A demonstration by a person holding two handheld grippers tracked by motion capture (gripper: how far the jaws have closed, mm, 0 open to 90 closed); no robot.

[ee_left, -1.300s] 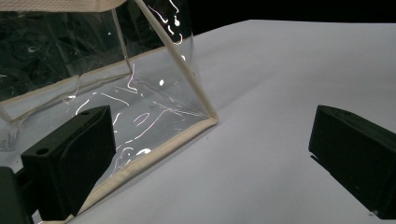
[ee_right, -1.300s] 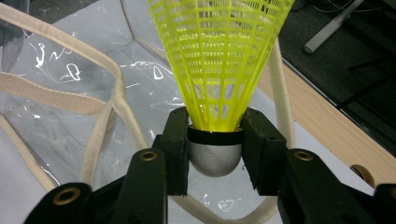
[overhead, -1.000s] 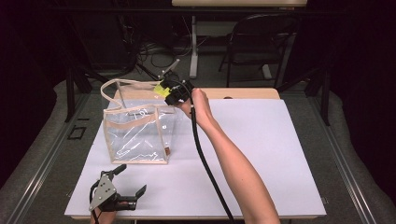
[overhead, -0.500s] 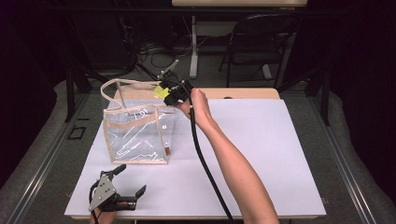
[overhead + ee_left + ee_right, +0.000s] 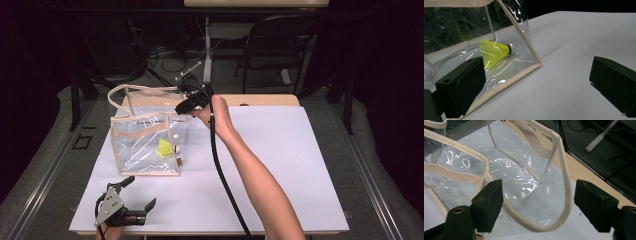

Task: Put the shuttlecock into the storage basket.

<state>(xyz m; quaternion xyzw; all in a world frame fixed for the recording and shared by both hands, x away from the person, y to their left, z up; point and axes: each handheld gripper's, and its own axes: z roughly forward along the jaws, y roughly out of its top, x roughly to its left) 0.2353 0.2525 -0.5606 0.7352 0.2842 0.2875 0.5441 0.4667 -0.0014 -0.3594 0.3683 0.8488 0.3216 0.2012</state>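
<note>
The right gripper (image 5: 186,105) hovers over the mouth of the clear plastic tote bag with beige trim (image 5: 150,142); its jaws have just been opening and stand apart with nothing between them. The yellow shuttlecock (image 5: 165,148) lies inside on the bag's floor, apparently just dropped. The left gripper (image 5: 131,207) rests open and empty near the white table's (image 5: 300,165) front edge.

Your yellow shuttlecock (image 5: 164,147) is down inside the clear tote bag (image 5: 145,145), lying on its side near the bag's right front corner, cork tip pointing right. The bag stands upright on the white tabletop (image 5: 280,165), beige trim and handles, mouth open.
</note>
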